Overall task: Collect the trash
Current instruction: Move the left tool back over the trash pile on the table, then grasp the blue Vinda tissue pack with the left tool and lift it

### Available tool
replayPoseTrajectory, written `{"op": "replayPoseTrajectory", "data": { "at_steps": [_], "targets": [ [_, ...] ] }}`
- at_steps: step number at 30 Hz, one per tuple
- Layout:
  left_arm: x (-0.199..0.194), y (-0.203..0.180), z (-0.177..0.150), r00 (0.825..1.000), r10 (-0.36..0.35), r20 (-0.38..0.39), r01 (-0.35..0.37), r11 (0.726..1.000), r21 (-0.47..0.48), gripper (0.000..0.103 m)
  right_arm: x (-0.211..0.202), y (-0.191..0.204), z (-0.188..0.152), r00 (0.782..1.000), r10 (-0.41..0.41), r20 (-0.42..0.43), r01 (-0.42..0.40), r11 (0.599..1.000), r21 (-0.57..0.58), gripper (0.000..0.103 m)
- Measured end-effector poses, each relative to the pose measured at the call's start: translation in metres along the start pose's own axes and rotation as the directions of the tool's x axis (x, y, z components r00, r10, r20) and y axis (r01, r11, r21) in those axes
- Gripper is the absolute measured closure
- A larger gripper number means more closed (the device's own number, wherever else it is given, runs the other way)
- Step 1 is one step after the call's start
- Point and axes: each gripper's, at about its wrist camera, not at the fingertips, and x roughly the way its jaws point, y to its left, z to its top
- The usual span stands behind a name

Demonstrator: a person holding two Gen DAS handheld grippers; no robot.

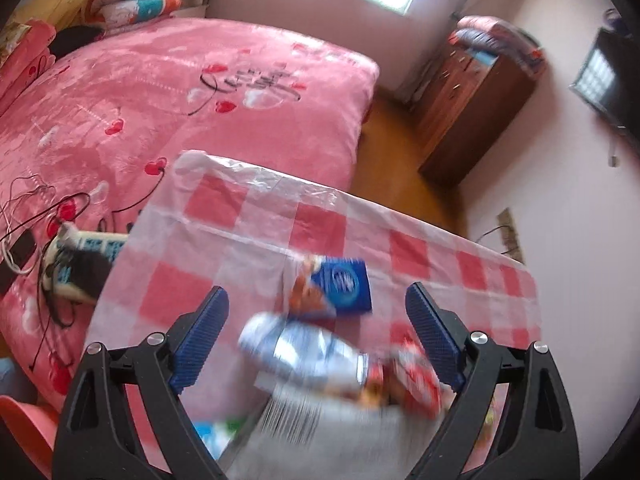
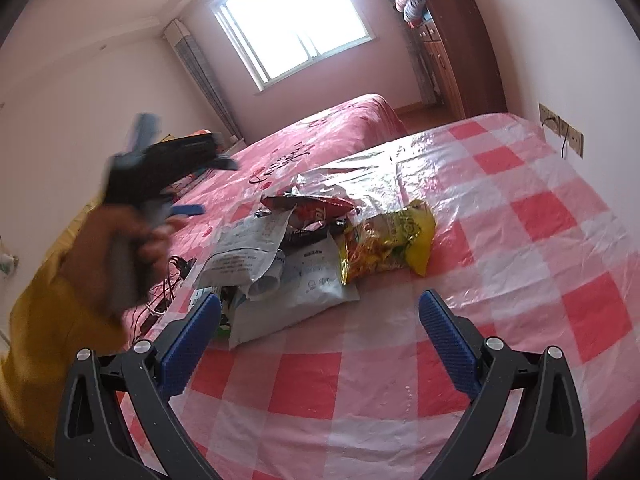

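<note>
A: Left claw was spread wide there, blue pads well apart, hovering over the trash pile with nothing pinched between them.

B: Right, and under it lay a blurred silvery wrapper, with a blue packet just beyond, on the far side.

A: All of it sat on the checked tabletop, pink and white under a clear plastic sheet.

B: Right claw was open too, fingers apart and empty, low over the near part of the tabletop.

A: From that side the pile read better: a yellow snack bag on the right of the heap, a red wrapper behind, and grey mailer bags nearest, at the left edge of the tabletop.

B: The yellow bag touched the mailers, I'd say.

A: It did. And the left claw showed up in the right view as a blur, gripped in a hand with a yellow sleeve, raised to the left of the pile.

B: The pink bed lay beyond, cables and a power strip on it beside the tabletop.
</note>
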Motion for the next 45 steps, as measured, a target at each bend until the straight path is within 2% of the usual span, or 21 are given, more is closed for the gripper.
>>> {"op": "replayPoseTrajectory", "data": {
  "at_steps": [4, 7, 10, 14, 22, 27, 32, 36, 40, 45],
  "targets": [
    [0.048, -0.012, 0.023, 0.995, 0.068, -0.075, -0.067, 0.998, 0.016, 0.013, 0.0, -0.005, 0.003, 1.0, -0.005, 0.001, 0.005, 1.0, 0.001, 0.005],
    [0.08, -0.01, 0.028, 0.979, 0.16, -0.128, -0.159, 0.987, 0.019, 0.021, 0.002, -0.014, 0.006, 1.0, -0.01, -0.002, 0.01, 1.0, 0.02, 0.005],
    [0.096, -0.005, 0.026, 0.969, 0.166, -0.181, -0.166, 0.986, 0.017, 0.026, 0.004, -0.022, 0.007, 1.0, -0.014, -0.008, 0.015, 0.999, 0.035, 0.005],
    [0.094, -0.001, 0.017, 0.976, 0.094, -0.198, -0.096, 0.995, 0.002, 0.031, 0.008, -0.031, 0.01, 0.999, -0.029, -0.012, 0.03, 0.998, 0.048, 0.005],
    [0.065, -0.023, -0.039, 0.975, 0.024, -0.223, 0.001, 0.994, 0.111, 0.032, 0.012, -0.045, 0.012, 0.999, -0.044, -0.031, 0.046, 0.996, 0.075, 0.005],
    [0.037, -0.039, -0.089, 0.973, -0.035, -0.226, 0.079, 0.979, 0.187, 0.032, 0.014, -0.056, 0.01, 0.998, -0.026, -0.052, 0.033, 0.992, 0.124, 0.005],
    [0.009, -0.044, -0.127, 0.963, -0.106, -0.249, 0.166, 0.959, 0.232, 0.032, 0.015, -0.065, 0.01, 0.997, -0.041, -0.064, 0.049, 0.99, 0.135, 0.005],
    [-0.004, -0.037, -0.131, 0.962, -0.145, -0.23, 0.195, 0.957, 0.213, 0.032, 0.022, -0.073, 0.01, 0.995, -0.047, -0.088, 0.06, 0.987, 0.15, 0.005],
    [-0.019, -0.041, -0.122, 0.96, -0.195, -0.2, 0.232, 0.956, 0.177, 0.032, 0.032, -0.07, 0.017, 0.992, -0.077, -0.102, 0.087, 0.991, 0.103, 0.005],
    [-0.021, -0.054, -0.112, 0.944, -0.248, -0.218, 0.28, 0.951, 0.13, 0.032, 0.048, -0.066, 0.023, 0.985, -0.125, -0.116, 0.131, 0.99, 0.048, 0.005]
  ]
}}
